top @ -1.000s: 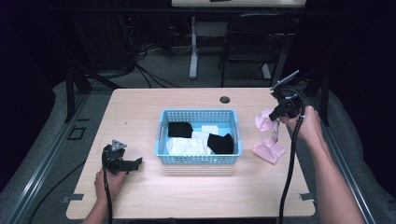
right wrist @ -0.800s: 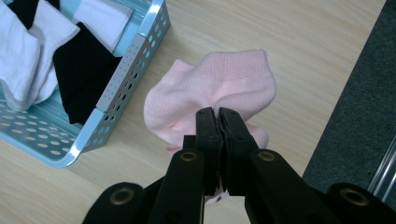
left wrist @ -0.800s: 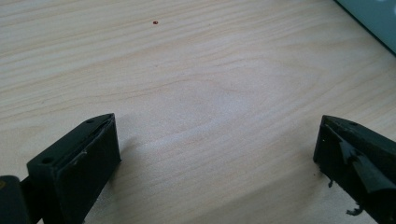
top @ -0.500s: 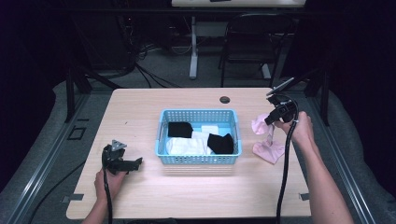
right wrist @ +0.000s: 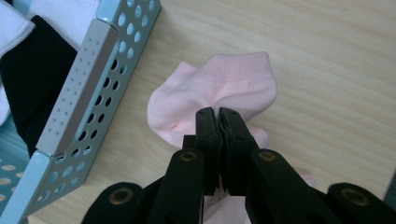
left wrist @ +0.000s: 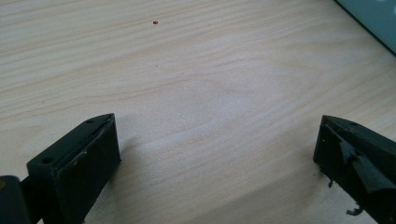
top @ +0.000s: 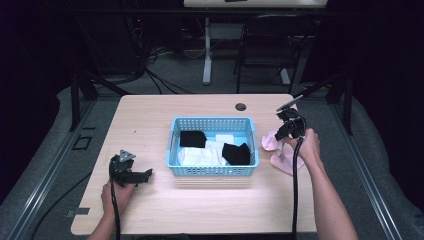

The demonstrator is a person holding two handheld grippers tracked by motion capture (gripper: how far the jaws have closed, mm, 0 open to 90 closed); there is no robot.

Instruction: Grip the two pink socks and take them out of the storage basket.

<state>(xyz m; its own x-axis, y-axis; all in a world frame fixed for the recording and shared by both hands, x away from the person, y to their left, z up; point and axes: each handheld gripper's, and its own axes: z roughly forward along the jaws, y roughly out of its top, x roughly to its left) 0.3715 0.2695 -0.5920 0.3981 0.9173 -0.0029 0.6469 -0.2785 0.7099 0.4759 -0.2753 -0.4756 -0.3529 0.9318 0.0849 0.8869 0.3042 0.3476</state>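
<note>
My right gripper (right wrist: 217,112) has its jaws pressed together, with hardly a slit between the two black pads, and their tips sit on the upper fold of the pink sock (right wrist: 219,88); from the right gripper view I cannot tell for certain whether a pinch of the fabric is caught between them or whether they merely rest against it. That pink sock lies on the counter (top: 150,120) near its right edge, just beside the right wall of the blue basket (top: 214,122) and outside it, with a second pink piece (top: 282,162) lying close by toward the near edge, partly under my right hand (top: 306,147). In the high view the right gripper (top: 280,135) points down at the sock, its cable trailing back along my forearm. Inside the basket I see a black sock (top: 192,139) toward the far left, another black sock (top: 236,153) at the near right, and white socks (top: 197,156) between and beneath them. My left gripper (top: 145,174) rests low over the counter near the near-left corner, well apart from the basket, held in my left hand (top: 116,192). In the left gripper view its jaws stand wide, one at each lower corner, with bare wood between them and nothing held or touched.
</note>
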